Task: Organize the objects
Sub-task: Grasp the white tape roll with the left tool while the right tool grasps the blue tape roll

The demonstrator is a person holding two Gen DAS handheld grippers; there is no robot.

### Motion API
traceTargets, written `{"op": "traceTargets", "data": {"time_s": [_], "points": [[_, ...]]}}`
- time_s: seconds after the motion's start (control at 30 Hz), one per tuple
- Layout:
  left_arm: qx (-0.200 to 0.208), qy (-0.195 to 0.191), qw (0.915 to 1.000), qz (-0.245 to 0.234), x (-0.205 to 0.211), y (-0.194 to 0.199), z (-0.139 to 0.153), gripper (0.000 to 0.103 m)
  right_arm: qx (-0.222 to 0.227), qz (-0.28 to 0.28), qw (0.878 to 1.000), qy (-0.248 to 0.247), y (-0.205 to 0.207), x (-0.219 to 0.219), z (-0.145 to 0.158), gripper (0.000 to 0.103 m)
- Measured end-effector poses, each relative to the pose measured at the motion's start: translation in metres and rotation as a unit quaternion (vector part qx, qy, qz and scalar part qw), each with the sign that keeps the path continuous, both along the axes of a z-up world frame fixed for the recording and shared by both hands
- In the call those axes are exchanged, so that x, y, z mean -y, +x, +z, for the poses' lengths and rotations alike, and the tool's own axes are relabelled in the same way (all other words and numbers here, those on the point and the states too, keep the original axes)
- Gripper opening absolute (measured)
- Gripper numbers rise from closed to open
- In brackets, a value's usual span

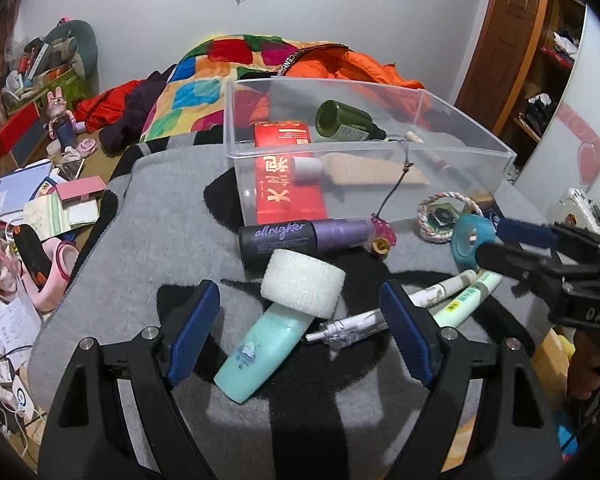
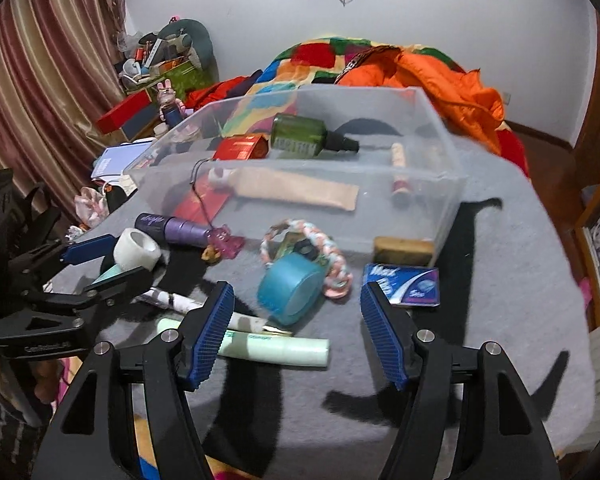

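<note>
A clear plastic bin [image 1: 452,152] [image 2: 440,184] sits on the grey blanket and holds a green bottle [image 1: 342,122], a red box [image 1: 288,188] and a beige tube [image 2: 296,190]. My left gripper [image 1: 300,312] is open around a white tape roll [image 1: 302,282] that rests on a mint bottle [image 1: 260,350]. My right gripper [image 2: 296,320] is open just before a blue tape roll [image 2: 290,290], also seen in the left wrist view [image 1: 470,238]. A purple spray bottle [image 1: 300,238] lies in front of the bin.
A braided rope ring [image 2: 332,256], a pink bear charm [image 2: 226,242], a blue packet [image 2: 404,284], pens and a mint tube [image 2: 276,350] lie on the blanket. A colourful quilt and orange jacket [image 2: 440,76] lie behind the bin. Clutter fills the floor at left [image 1: 32,208].
</note>
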State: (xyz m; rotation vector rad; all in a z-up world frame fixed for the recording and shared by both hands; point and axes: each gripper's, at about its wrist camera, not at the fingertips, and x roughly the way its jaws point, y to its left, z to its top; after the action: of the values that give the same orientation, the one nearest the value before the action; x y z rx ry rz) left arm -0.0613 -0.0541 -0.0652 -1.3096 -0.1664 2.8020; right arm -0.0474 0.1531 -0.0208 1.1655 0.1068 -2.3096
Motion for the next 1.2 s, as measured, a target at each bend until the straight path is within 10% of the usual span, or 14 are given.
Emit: {"op": "traceTargets", "data": {"time_s": [0.43, 0.6, 1.2], "points": [[0.003, 0.029, 0.9995, -0.008, 0.004, -0.011, -0.010, 0.042, 0.031, -0.003, 1.000, -0.006, -0.012, 0.011, -0.016, 0.032], [-0.007, 0.026, 0.9996, -0.006, 0.002, -0.009, -0.007, 0.041, 0.028, -0.001, 1.000, -0.013, -0.010, 0.009, -0.013, 0.017], [-0.084, 0.030, 0.9960, -0.007, -0.003, 0.002, 0.053, 0.040, -0.048, 0.000, 0.998, -0.039, -0.001, -0.011, 0.044, 0.017]]}}
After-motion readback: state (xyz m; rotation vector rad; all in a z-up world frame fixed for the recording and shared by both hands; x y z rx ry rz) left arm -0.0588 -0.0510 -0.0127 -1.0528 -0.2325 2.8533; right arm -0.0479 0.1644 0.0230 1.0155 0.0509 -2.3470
